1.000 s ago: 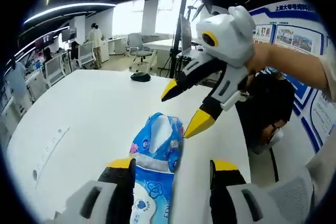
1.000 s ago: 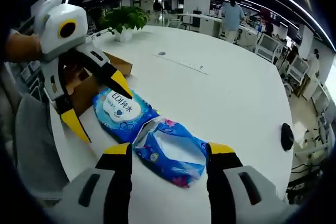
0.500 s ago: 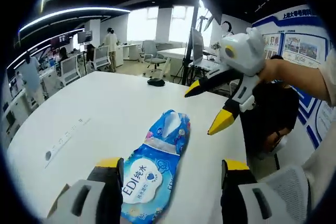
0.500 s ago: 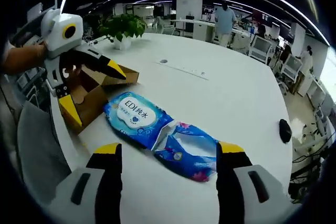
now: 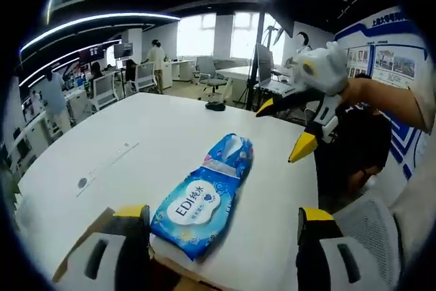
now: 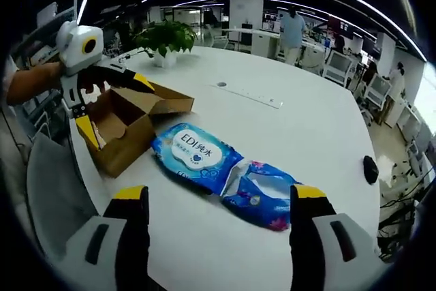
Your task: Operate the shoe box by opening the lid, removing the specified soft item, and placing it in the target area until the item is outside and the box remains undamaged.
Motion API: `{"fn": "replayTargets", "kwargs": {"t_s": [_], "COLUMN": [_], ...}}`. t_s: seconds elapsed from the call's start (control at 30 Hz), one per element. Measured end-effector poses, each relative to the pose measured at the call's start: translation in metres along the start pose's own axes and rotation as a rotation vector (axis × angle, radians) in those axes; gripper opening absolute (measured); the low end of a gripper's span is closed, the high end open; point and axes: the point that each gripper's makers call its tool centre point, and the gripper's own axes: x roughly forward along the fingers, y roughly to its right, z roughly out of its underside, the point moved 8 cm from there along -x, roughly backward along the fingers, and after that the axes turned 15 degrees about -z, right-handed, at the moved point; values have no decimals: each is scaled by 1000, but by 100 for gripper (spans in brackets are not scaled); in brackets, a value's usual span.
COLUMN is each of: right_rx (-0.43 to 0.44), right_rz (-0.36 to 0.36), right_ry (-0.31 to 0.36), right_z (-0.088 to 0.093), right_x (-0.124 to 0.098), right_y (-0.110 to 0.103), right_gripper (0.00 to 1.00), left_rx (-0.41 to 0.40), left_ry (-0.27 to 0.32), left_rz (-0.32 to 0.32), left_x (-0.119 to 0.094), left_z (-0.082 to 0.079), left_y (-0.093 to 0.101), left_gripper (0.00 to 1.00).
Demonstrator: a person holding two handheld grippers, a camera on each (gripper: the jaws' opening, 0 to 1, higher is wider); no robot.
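Note:
A blue soft wipes pack [image 6: 204, 155] labelled EDI lies flat on the white table [image 6: 300, 114], its floral end [image 6: 262, 193] pointing away from the box. Just left of the pack stands the brown cardboard shoe box [image 6: 126, 125] with its flaps open. My left gripper [image 6: 114, 107] hovers over the box, open, nothing between its jaws. In the left gripper view the pack [image 5: 204, 197] lies ahead of my left gripper [image 5: 221, 217]. My right gripper [image 5: 281, 131] hangs open in the air beyond and right of the pack. In its own view my right gripper [image 6: 219, 195] is open and holds nothing.
A potted plant [image 6: 167, 35] stands behind the box. Near the table's far edge lies a black mouse [image 6: 370, 169]. A grey mesh chair [image 6: 48, 195] is by the box side. People stand among desks in the background. A cardboard flap [image 5: 95, 226] shows beside my left jaw.
Both grippers have drawn back and apart from the pack, which stays flat on the table. The open box has come into the right gripper view.

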Motion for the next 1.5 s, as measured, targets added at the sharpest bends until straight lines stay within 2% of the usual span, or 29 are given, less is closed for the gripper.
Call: {"fn": "replayTargets", "kwargs": {"t_s": [0.33, 0.53, 0.73, 1.2, 1.5], "right_rx": [-19, -30, -49, -75, -145], "right_rz": [-15, -14, -26, -60, -97], "right_ry": [14, 10, -3, -4, -37], "right_z": [-4, -4, -5, -11, -20], "right_x": [2, 3, 7, 22, 35], "right_y": [-24, -34, -45, -63, -75], "right_gripper": [88, 89, 91, 89, 87], "left_rx": [-31, -41, -58, -82, -119], "left_ry": [18, 47, 49, 78, 112], "left_rz": [-46, -88, -125, -211, -282], "left_x": [-30, -50, -69, -116, -147], "left_z": [16, 24, 35, 68, 87], "left_y": [-14, -25, -36, -61, -73], "left_gripper": [100, 100, 100, 100, 100]}}
